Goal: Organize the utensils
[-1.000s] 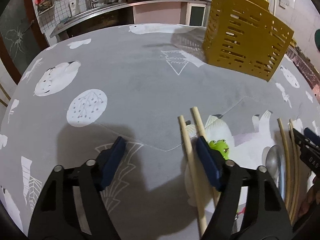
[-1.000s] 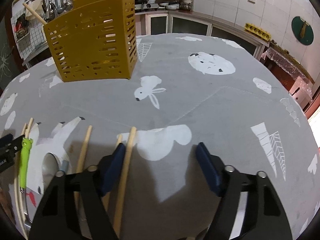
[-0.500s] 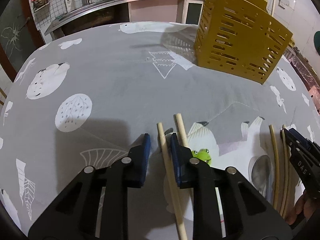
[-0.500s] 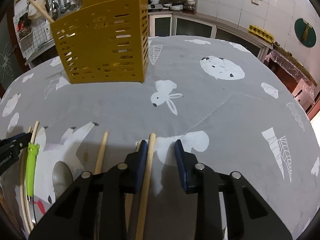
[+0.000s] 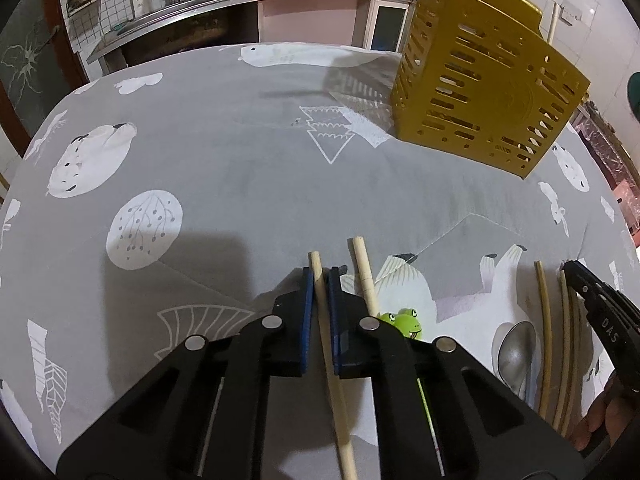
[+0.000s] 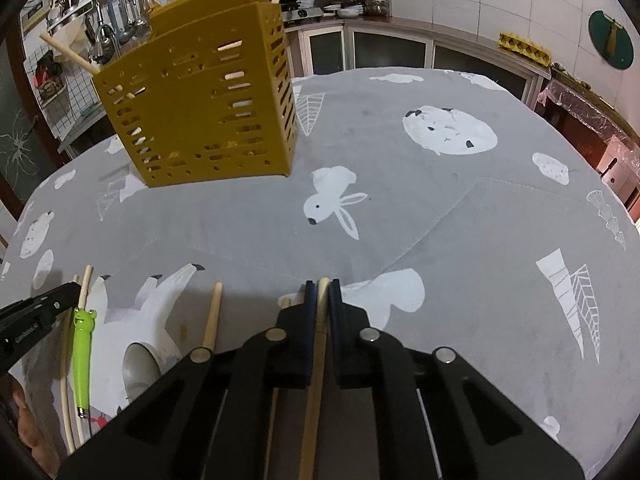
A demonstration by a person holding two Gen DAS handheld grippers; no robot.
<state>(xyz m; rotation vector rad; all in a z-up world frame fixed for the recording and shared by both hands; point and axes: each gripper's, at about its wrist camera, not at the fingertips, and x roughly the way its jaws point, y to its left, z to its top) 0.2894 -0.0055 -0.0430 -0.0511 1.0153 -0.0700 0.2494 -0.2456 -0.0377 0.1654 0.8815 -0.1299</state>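
Left gripper [image 5: 320, 276] is clamped on a pale wooden chopstick [image 5: 332, 364], blue pads tight against it on both sides, tip poking just past the pads. A second chopstick [image 5: 365, 276] lies just right of it on the grey printed tablecloth [image 5: 224, 168]. Further right: green frog-headed utensil [image 5: 404, 322], metal spoon [image 5: 514, 354], then a few thin bamboo sticks [image 5: 546, 340]. Yellow slotted utensil holder [image 5: 484, 100] stands far right on the cloth, well apart from the pinched stick. Black tip of the other tool shows at the right edge.

Right wrist view: right gripper [image 6: 322, 286] is pinched on its own chopstick [image 6: 316, 368], pads closed on it, tip just showing. Another chopstick [image 6: 212, 318] lies on the cloth to the left; a third is mostly hidden under the gripper's left finger. Frog utensil [image 6: 83, 354] and spoon bowl [image 6: 138, 368] sit near left. Holder [image 6: 200, 108] is far left, with a couple of sticks already standing in it.
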